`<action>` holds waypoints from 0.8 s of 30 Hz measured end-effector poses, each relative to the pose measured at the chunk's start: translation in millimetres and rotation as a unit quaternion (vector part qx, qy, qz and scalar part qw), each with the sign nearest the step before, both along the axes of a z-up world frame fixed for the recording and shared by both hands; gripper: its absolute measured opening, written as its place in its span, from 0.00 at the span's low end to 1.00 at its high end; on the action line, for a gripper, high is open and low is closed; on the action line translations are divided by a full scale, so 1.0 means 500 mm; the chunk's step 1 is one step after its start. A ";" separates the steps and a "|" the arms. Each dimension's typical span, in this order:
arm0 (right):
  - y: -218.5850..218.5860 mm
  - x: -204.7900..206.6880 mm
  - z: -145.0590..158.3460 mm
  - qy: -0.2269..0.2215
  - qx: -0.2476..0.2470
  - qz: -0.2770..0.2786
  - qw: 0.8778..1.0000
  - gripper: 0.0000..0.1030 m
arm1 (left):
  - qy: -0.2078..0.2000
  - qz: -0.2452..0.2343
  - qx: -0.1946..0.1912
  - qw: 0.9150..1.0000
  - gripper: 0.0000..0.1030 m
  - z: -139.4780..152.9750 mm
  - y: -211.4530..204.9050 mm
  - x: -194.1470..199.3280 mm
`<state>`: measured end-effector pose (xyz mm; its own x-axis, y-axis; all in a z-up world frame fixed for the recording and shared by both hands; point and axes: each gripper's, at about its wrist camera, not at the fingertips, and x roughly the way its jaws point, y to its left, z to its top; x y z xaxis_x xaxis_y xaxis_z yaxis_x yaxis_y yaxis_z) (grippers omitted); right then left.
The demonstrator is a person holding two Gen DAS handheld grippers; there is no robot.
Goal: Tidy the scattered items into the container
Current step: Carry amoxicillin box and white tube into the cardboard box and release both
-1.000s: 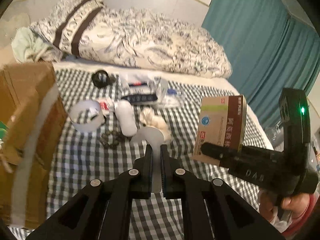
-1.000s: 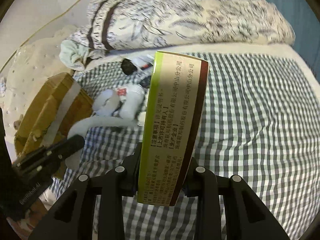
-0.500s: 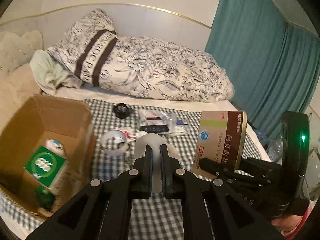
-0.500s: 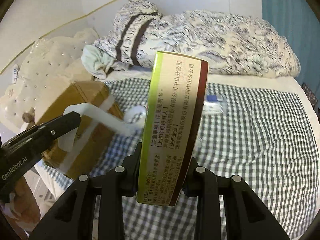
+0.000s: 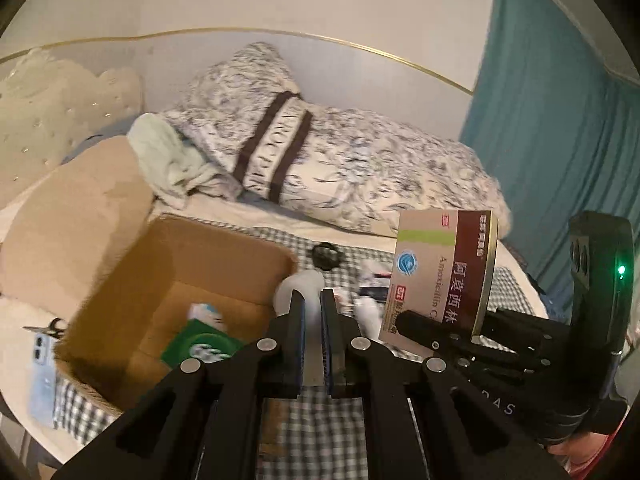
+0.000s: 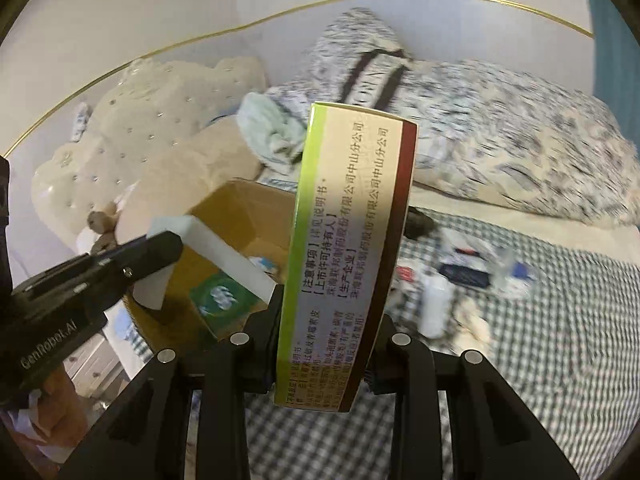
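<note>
My left gripper [image 5: 313,300] is shut on a flat white shoe insole [image 5: 298,286], held up near the right rim of the open cardboard box [image 5: 120,280]; the insole also shows in the right wrist view [image 6: 224,256] above the box [image 6: 240,208]. My right gripper [image 6: 326,312] is shut on a beige and maroon medicine box [image 6: 348,248], held upright in the air right of the cardboard box; it also shows in the left wrist view [image 5: 440,272]. A green packet [image 5: 200,346] lies inside the cardboard box.
On the checked sheet [image 6: 540,340] lie a white bottle [image 6: 434,304], a black round item [image 5: 326,256], a dark case [image 6: 464,274] and small packets. Patterned pillows [image 5: 320,152] lie behind. A blue phone [image 5: 42,376] and scissors [image 5: 50,328] lie left of the box. A teal curtain [image 5: 560,120] hangs at the right.
Both grippers rose from the sheet and moved left towards the cardboard box, each keeping its item. The box's inside and the green packet have come into view.
</note>
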<state>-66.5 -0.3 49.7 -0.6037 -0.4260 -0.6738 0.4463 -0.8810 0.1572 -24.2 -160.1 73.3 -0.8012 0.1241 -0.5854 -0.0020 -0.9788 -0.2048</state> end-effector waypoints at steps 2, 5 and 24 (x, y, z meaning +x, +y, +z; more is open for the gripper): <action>-0.036 -0.016 -0.002 -0.002 -0.003 0.014 1.000 0.30 | -0.004 0.012 -0.004 1.000 0.06 -0.008 -0.025 -0.003; -0.090 -0.043 -0.006 -0.009 -0.007 0.033 0.999 0.30 | -0.012 0.033 0.004 0.999 0.06 -0.024 -0.072 -0.014; -0.229 -0.152 -0.102 -0.041 0.030 0.045 0.998 0.58 | -0.089 0.104 -0.015 0.990 0.47 -0.156 -0.165 -0.068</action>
